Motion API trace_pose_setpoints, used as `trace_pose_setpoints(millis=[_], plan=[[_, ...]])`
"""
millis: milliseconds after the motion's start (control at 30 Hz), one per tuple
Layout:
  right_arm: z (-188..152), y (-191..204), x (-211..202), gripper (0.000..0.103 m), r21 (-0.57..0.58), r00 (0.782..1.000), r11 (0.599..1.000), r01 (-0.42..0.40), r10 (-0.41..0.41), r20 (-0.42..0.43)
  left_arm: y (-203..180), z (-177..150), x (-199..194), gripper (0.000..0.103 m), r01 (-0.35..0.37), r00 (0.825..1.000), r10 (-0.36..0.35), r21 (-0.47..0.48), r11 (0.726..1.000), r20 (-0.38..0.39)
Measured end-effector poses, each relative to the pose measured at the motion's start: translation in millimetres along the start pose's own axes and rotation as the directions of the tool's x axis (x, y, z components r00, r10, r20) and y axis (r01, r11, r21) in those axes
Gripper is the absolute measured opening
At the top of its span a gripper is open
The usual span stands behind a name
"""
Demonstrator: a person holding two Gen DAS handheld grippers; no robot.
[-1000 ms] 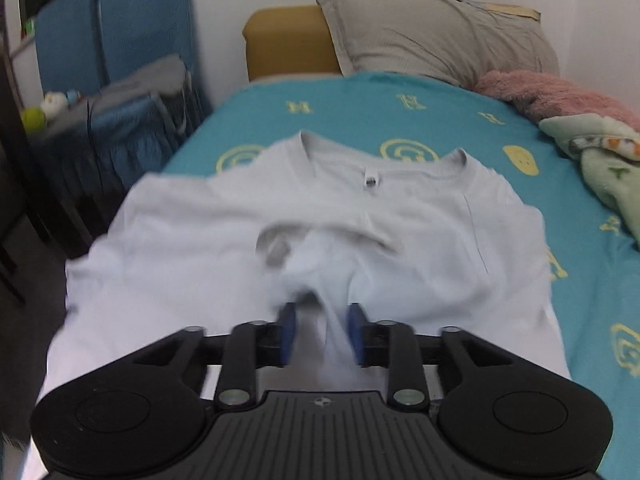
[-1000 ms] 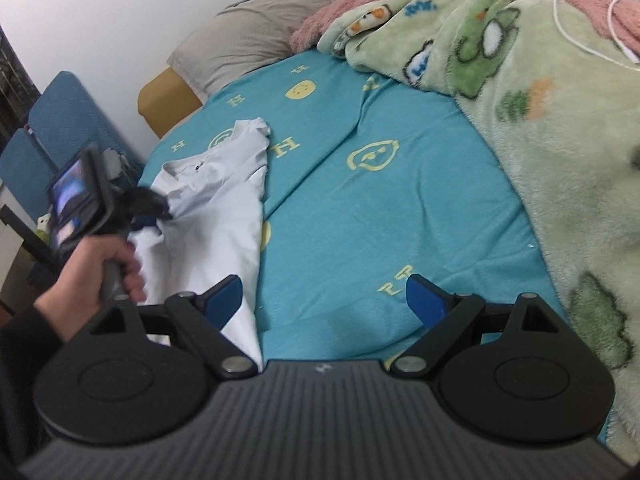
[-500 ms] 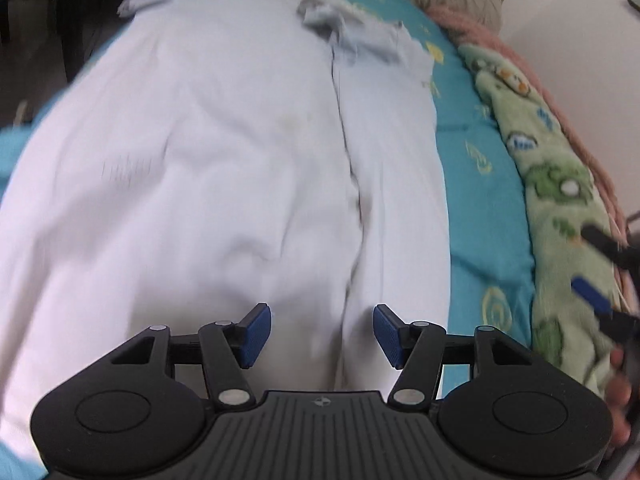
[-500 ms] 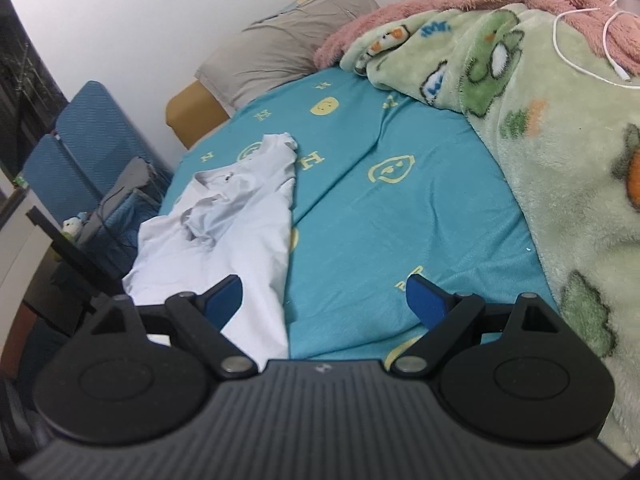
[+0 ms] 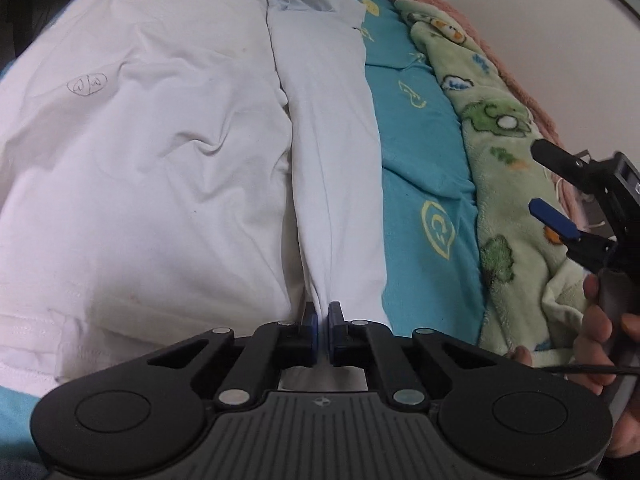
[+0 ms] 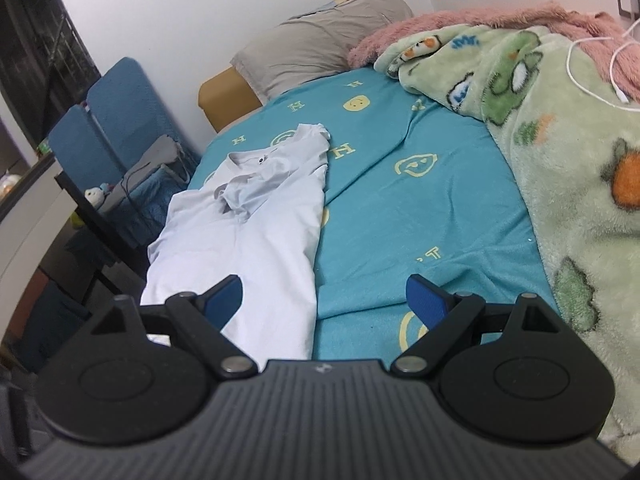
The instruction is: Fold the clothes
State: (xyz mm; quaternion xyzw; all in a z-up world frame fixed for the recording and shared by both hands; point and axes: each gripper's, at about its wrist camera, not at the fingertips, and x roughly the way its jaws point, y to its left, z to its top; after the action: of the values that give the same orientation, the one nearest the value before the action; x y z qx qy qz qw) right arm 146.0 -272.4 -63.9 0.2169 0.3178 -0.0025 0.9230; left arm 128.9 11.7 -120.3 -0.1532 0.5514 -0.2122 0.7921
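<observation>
White T-shirt (image 5: 168, 168) lies flat on teal bedsheet (image 5: 420, 184), left half of bed, one side folded inward. Left gripper (image 5: 323, 326) pinches hem of folded strip. Right gripper (image 6: 324, 300) spread wide, holds nothing, hovers above sheet beside green blanket (image 6: 560, 152).

Two wrist views, shared bed (image 6: 420, 208).

Both views were evenly and softly lit indoors; no hard shadows or glare were noted. The white shirt (image 5: 168, 168) was rendered bright, its creases faintly shaded. Strong fisheye bending and dark corners were recorded at the edges. Focus was sharp, without motion blur.
</observation>
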Motion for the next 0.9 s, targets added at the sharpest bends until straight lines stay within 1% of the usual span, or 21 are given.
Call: trace_pose_setpoints(millis=[33, 100, 133, 233, 300, 333, 367, 400, 433, 467, 533, 567, 700, 767, 800, 867, 900], plan=[[-1, 1, 0, 0.09, -0.007, 1.0, 1.0, 0.002, -0.002, 0.0, -4, -3, -1, 0.005, -0.047, 0.999, 0.046, 0.03, 0.998, 0.01], [-1, 4, -1, 0.09, -0.019, 1.0, 1.0, -0.001, 0.001, 0.004, -11, -8, 4, 0.005, -0.131, 0.991, 0.13, 0.084, 0.988, 0.017], [-1, 5, -1, 0.09, -0.025, 1.0, 1.0, -0.004, 0.004, 0.006, -12, -9, 7, 0.005, -0.155, 0.988, 0.154, 0.095, 0.983, 0.015], [-2, 10, -3, 0.09, -0.047, 1.0, 0.999, -0.012, 0.013, 0.016, -14, -10, 12, 0.008, -0.196, 0.981, 0.195, 0.103, 0.975, 0.02], [-3, 13, -5, 0.09, -0.065, 1.0, 0.998, -0.019, 0.02, 0.023, -15, -10, 10, 0.015, -0.201, 0.98, 0.198, 0.102, 0.974, 0.038], [-3, 15, -6, 0.09, -0.073, 0.999, 0.997, -0.023, 0.025, 0.028, -15, -10, 6, 0.029, -0.197, 0.98, 0.192, 0.102, 0.975, 0.056], [-3, 17, -7, 0.09, -0.08, 0.999, 0.996, -0.027, 0.029, 0.033, -17, -10, 1, 0.039, -0.201, 0.978, 0.193, 0.107, 0.974, 0.081], [-3, 18, -9, 0.09, -0.084, 0.999, 0.996, -0.031, 0.034, 0.039, -19, -10, -4, 0.059, -0.212, 0.974, 0.2, 0.114, 0.971, 0.111], [-3, 19, -10, 0.09, -0.087, 0.998, 0.996, -0.036, 0.04, 0.046, -22, -10, -10, 0.069, -0.227, 0.967, 0.209, 0.122, 0.966, 0.145], [-3, 20, -12, 0.09, -0.09, 0.997, 0.995, -0.039, 0.044, 0.056, -27, -8, -15, 0.072, -0.244, 0.959, 0.219, 0.131, 0.961, 0.182], [-2, 22, -16, 0.09, -0.098, 0.995, 0.994, -0.041, 0.05, 0.082, -37, -3, -26, 0.085, -0.269, 0.941, 0.228, 0.144, 0.952, 0.252], [-2, 23, -19, 0.09, -0.102, 0.994, 0.994, -0.041, 0.051, 0.096, -42, -1, -31, 0.087, -0.281, 0.93, 0.23, 0.151, 0.948, 0.288], [0, 24, -31, 0.09, -0.101, 0.985, 0.994, -0.035, 0.052, 0.167, -69, 15, -48, 0.1, -0.349, 0.871, 0.245, 0.185, 0.919, 0.427], [2, 22, -35, 0.09, -0.095, 0.979, 0.995, -0.031, 0.049, 0.196, -84, 25, -55, 0.103, -0.377, 0.841, 0.242, 0.204, 0.904, 0.484], [3, 21, -37, 0.09, -0.094, 0.977, 0.995, -0.028, 0.047, 0.207, -92, 31, -56, 0.103, -0.387, 0.831, 0.237, 0.215, 0.897, 0.504], [4, 19, -41, 0.09, -0.093, 0.973, 0.995, -0.022, 0.043, 0.228, -110, 43, -52, 0.103, -0.401, 0.819, 0.236, 0.228, 0.887, 0.523], [4, 19, -42, 0.09, -0.093, 0.971, 0.996, -0.018, 0.039, 0.237, -118, 48, -48, 0.103, -0.404, 0.818, 0.231, 0.241, 0.882, 0.527]])
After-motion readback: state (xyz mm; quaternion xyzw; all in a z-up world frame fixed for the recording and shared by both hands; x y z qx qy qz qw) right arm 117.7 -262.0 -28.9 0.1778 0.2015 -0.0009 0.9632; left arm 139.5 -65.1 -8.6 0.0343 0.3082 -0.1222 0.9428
